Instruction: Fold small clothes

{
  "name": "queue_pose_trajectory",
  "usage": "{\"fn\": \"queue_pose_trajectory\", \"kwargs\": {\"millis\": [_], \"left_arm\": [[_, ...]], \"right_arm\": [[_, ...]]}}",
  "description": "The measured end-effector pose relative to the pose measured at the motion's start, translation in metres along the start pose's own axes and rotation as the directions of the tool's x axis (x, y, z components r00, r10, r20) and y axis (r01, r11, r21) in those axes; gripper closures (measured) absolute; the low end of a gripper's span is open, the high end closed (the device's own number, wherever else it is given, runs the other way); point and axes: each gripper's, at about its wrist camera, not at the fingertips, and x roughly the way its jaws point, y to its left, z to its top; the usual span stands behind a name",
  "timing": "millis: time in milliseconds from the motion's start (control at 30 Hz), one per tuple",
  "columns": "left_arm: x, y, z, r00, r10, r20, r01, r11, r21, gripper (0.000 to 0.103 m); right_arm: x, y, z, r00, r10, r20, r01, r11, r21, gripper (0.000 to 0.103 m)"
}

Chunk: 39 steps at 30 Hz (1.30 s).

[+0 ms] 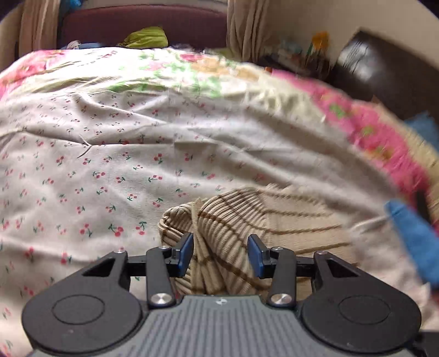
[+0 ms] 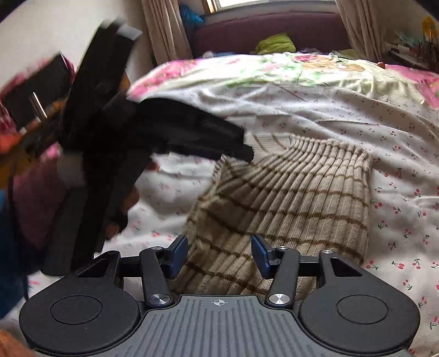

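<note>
A beige ribbed garment with brown stripes (image 1: pixel 233 214) (image 2: pixel 301 186) lies on the cherry-print sheet (image 1: pixel 109 164), its left side bunched and lifted. My left gripper (image 1: pixel 219 252) has thick folds of it filling the gap between its blue pads, which hold the bunch. In the right wrist view, the left gripper (image 2: pixel 241 148) shows as a black blur at the garment's far left corner. My right gripper (image 2: pixel 219 252) stands over the near left edge, with fabric filling the space between its pads. One blue pad (image 1: pixel 411 236) of the right gripper shows blurred at the right of the left wrist view.
A pink and green floral blanket (image 1: pixel 192 68) (image 2: pixel 274 68) covers the far part of the bed. Behind it are a maroon backrest (image 1: pixel 142 24), a green cloth (image 1: pixel 145 37) and curtains. A dark cabinet (image 1: pixel 384 68) stands to the right, clutter (image 2: pixel 33 90) to the left.
</note>
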Motion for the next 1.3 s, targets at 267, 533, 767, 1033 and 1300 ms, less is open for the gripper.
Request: {"fn": "queue_pose_trajectory", "kwargs": {"millis": [267, 533, 767, 1033, 1300], "left_arm": [[-0.003, 0.009, -0.001, 0.998, 0.033, 0.045, -0.034, 0.999, 0.017, 0.074], [0.015, 0.029, -0.022, 0.992, 0.123, 0.031, -0.124, 0.992, 0.027, 0.071], [-0.013, 0.027, -0.025, 0.993, 0.098, 0.067, -0.099, 0.995, 0.015, 0.069], [-0.037, 0.018, -0.06, 0.994, 0.103, 0.022, -0.104, 0.995, 0.014, 0.069], [-0.06, 0.021, -0.093, 0.995, 0.103, 0.008, -0.102, 0.993, -0.057, 0.063]], "right_arm": [[0.003, 0.0, 0.003, 0.99, 0.123, -0.064, -0.118, 0.989, 0.087, 0.102], [0.045, 0.016, -0.011, 0.983, 0.134, -0.128, -0.125, 0.989, 0.075, 0.102], [0.019, 0.017, -0.012, 0.985, 0.154, -0.074, -0.148, 0.986, 0.076, 0.094], [0.003, 0.012, -0.031, 0.99, 0.116, -0.083, -0.102, 0.983, 0.153, 0.094], [-0.049, -0.004, -0.035, 0.996, 0.079, 0.032, -0.084, 0.968, 0.235, 0.091]]}}
